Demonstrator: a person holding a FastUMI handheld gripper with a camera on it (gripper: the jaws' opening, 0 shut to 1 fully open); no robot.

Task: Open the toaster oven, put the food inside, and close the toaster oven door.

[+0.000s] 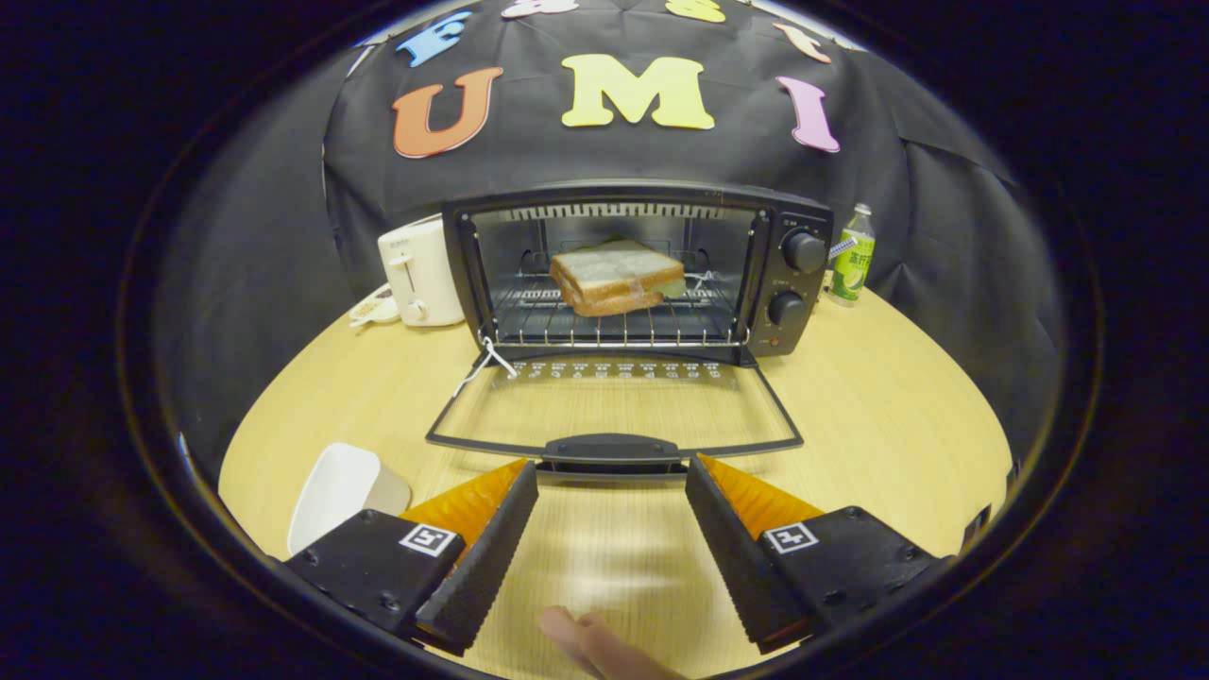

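Spread wide, holding nothing, just short of the door handle (pixel 610 448). Sandwich (pixel 616 276) already on the rack. Could slip off the handle if lifted off-centre.

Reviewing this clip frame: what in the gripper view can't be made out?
- Bottle: label too small to read; lower edge hidden behind the toaster oven.
- White toaster: right side hidden by the oven.
- White dish: near end covered by the gripper, whose jaws stand open just short of the door handle.
- Sandwich: filling too small to identify.

Black toaster oven (pixel 803 274), white toaster (pixel 420 274), green bottle (pixel 852 260).
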